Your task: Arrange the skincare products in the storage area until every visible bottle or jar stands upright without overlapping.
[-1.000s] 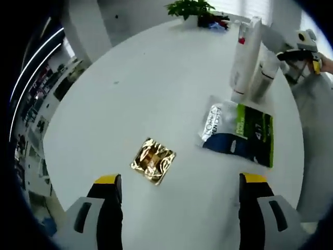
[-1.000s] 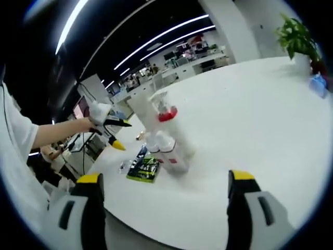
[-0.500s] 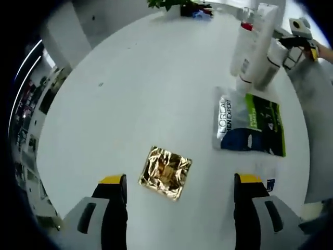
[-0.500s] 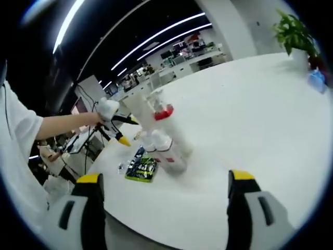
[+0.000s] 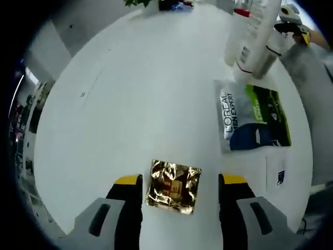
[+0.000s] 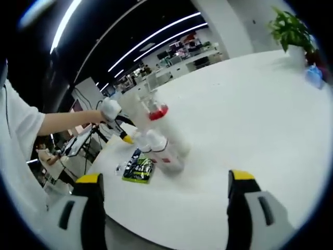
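Observation:
A crumpled gold foil sachet (image 5: 173,186) lies flat on the round white table (image 5: 130,94), right between the jaws of my left gripper (image 5: 180,179), which is open and flanks it on both sides. Beyond it lies a flat green, blue and silver pouch (image 5: 253,122). A tall white bottle with a red band (image 5: 254,28) and a shorter white bottle (image 5: 264,58) stand close together behind the pouch. My right gripper (image 6: 166,178) is open and empty, well short of those bottles (image 6: 158,140). The left gripper (image 6: 115,115) appears there past the bottles.
A small white sachet (image 5: 278,177) lies near the table edge beside the pouch. A potted plant (image 6: 291,28) and a blue item (image 6: 315,75) sit at the table's far side. A person's arm (image 6: 57,125) reaches in. The right gripper (image 5: 291,15) shows behind the bottles.
My left gripper has moved down onto the gold sachet, which now sits between its jaws, and the jaws stand somewhat closer together. The right gripper has barely moved.

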Motion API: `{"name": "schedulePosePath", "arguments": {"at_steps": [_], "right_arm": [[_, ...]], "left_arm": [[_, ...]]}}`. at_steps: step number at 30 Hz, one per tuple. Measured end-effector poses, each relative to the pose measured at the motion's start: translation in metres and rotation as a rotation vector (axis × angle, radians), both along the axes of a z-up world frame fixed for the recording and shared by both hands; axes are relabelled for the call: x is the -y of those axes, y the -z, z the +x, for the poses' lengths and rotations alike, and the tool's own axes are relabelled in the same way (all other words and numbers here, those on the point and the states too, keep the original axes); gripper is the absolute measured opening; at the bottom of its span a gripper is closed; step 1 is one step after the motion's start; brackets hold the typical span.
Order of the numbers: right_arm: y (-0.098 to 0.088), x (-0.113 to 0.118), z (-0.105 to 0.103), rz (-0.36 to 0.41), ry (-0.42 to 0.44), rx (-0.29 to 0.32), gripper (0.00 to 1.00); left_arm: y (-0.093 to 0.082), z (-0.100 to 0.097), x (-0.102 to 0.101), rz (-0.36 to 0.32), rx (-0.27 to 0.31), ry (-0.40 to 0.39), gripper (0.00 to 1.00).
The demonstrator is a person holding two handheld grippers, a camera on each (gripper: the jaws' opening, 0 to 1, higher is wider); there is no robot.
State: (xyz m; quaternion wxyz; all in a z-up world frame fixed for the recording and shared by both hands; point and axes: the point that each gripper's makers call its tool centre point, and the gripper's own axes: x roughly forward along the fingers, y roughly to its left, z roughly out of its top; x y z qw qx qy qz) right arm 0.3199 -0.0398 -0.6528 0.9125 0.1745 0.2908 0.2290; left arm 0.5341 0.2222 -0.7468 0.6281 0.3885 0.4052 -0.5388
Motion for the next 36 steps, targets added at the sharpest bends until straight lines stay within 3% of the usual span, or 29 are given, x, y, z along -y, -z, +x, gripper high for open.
{"name": "schedulePosePath", "arguments": {"at_steps": [12, 24, 36], "right_arm": [[0.005, 0.003, 0.001, 0.007, 0.019, -0.011, 0.99], [0.005, 0.003, 0.002, 0.006, 0.024, -0.012, 0.99], [-0.001, 0.000, 0.005, 0.006, 0.017, 0.004, 0.99]], "left_arm": [[0.005, 0.003, 0.002, 0.031, -0.052, 0.049, 0.50], [0.004, 0.007, 0.003, 0.057, -0.052, 0.052, 0.36], [-0.016, -0.013, 0.000, 0.089, -0.049, 0.047, 0.36]]}}
